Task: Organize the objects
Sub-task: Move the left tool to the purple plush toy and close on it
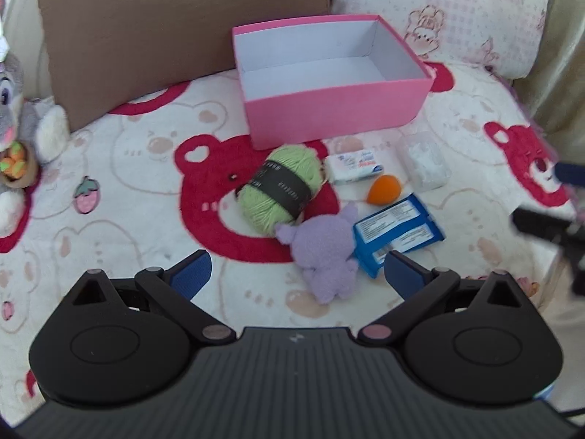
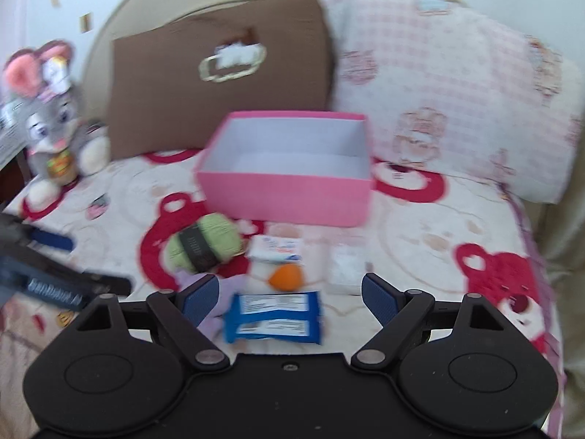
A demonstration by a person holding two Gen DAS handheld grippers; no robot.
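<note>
Each camera sits just behind its own gripper and looks forward and down along the two fingers onto a bed. The left wrist view, past the left gripper (image 1: pixel 296 274), is nearer, with the purple plush (image 1: pixel 325 252) just ahead of the fingertips and the pink box (image 1: pixel 336 109) beyond. The right wrist view, past the right gripper (image 2: pixel 290 296), is blurred and takes in more of the pillows. Both share the box and the items before it
</note>
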